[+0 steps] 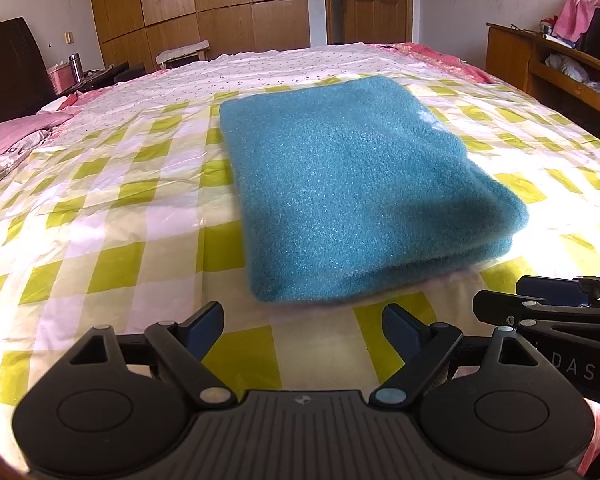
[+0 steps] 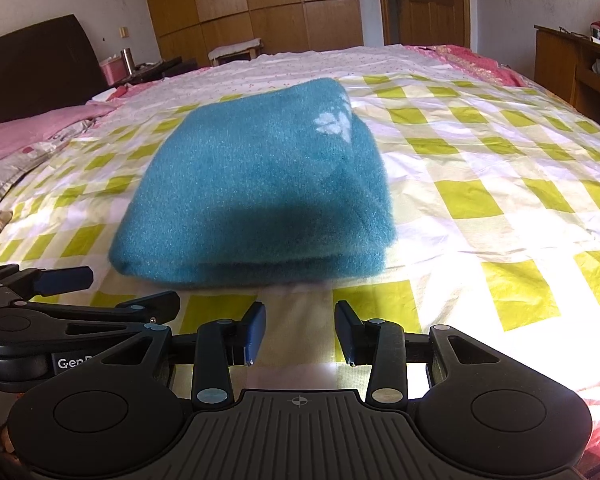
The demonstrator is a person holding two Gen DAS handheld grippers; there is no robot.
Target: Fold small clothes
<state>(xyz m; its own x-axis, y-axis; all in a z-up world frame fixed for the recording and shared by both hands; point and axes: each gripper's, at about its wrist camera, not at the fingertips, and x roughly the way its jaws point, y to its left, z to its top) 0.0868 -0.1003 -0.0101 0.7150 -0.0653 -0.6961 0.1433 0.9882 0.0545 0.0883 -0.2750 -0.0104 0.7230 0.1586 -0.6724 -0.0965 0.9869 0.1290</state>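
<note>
The folded teal garment [image 1: 360, 196] lies flat on the checked bedsheet [image 1: 112, 208], at 12 o'clock from both tools and apart from them. The left tool [image 1: 303, 328] gapes wide, empty. The right tool [image 2: 300, 332] stands narrower, also empty, at the left tool's 3 o'clock.

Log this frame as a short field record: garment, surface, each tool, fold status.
garment: fuzzy teal knit garment, folded into a layered rectangle, lying flat
surface: yellow-and-white checked bedsheet
left tool: open, empty, just short of the garment's near edge
right tool: open, empty, just short of the near edge
fold status: looks folded
</note>
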